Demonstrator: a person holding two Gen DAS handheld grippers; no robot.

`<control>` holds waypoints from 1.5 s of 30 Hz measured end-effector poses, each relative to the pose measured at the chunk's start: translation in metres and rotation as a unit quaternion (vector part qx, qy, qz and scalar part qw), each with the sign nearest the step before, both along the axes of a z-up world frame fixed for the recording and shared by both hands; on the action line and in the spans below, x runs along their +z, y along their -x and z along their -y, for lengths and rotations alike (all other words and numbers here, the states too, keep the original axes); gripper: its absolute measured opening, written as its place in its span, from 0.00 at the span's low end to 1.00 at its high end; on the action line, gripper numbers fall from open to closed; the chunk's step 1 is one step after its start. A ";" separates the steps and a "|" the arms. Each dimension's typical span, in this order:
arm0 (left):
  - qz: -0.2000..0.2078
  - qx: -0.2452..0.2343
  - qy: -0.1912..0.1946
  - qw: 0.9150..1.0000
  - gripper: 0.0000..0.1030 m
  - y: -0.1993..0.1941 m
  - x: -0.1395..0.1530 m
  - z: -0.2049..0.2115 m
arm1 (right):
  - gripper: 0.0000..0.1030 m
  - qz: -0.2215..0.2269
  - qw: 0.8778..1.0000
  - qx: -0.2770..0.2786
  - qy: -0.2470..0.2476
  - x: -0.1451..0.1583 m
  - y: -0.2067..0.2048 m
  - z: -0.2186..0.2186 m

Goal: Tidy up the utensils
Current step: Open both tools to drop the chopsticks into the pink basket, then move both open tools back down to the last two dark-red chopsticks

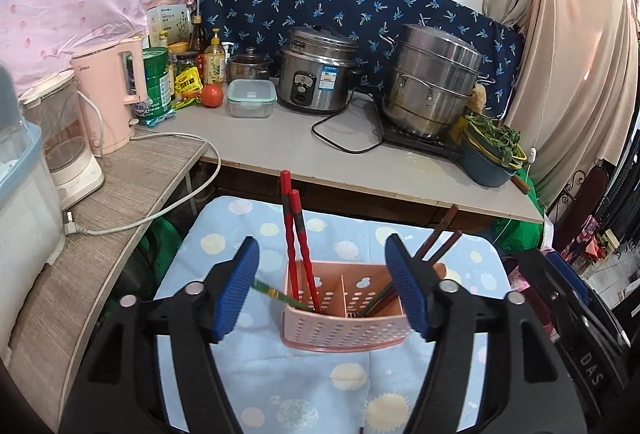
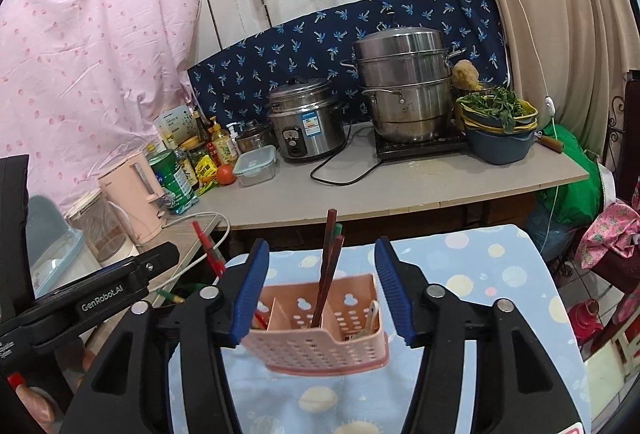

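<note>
Two grippers flank your pink utensil caddy (image 1: 345, 318), which stands on the blue planet-print cloth (image 1: 256, 362) below the grey countertop (image 1: 280, 150).

Far left of the caddy, the pink dotted curtain (image 2: 92, 66) hangs behind a pink kettle (image 1: 110, 94). Nearer along the counter, behind the caddy, come a green canister (image 1: 157, 82), a tomato (image 1: 211, 95) and a clear lidded box (image 1: 252, 99) whose contents you cannot make out. Directly behind the caddy sits the rice cooker (image 1: 318, 70); right of it the stacked steel steamer (image 1: 434, 86), then a blue basin (image 2: 500, 146) topped with leafy greens, and a beige curtain (image 2: 560, 34) beyond.

Inside the caddy, red chopsticks (image 1: 296, 234) stand in its left compartment and dark brown chopsticks (image 2: 328, 266) lean in the next; a pale utensil handle shows in the rightmost section.

Your left gripper (image 1: 322, 288) is spread wide, empty, just before the caddy. Your right gripper (image 2: 322, 292) is likewise released, straddling the caddy without touching it.
</note>
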State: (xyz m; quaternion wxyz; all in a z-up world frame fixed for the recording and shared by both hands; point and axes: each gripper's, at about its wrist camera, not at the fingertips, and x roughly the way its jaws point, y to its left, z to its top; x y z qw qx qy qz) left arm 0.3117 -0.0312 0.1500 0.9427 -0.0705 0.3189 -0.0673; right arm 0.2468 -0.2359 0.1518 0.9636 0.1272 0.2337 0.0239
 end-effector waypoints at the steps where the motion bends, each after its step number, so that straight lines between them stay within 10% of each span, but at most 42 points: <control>1: 0.001 0.000 -0.003 1.000 0.65 0.005 0.000 0.000 | 0.55 0.000 1.000 0.001 0.000 0.000 0.005 0.000; 11: -0.016 -0.008 -0.024 1.000 0.79 0.065 -0.022 -0.002 | 0.57 -0.058 0.998 0.018 -0.016 -0.038 0.079 0.002; 29: -0.168 -0.052 -0.084 0.981 0.82 0.185 -0.180 -0.018 | 0.53 -0.234 0.965 0.102 0.057 -0.196 0.212 -0.062; 45: -0.208 -0.031 -0.082 0.974 0.82 0.212 -0.209 -0.040 | 0.20 -0.257 0.953 0.134 0.086 -0.220 0.223 -0.091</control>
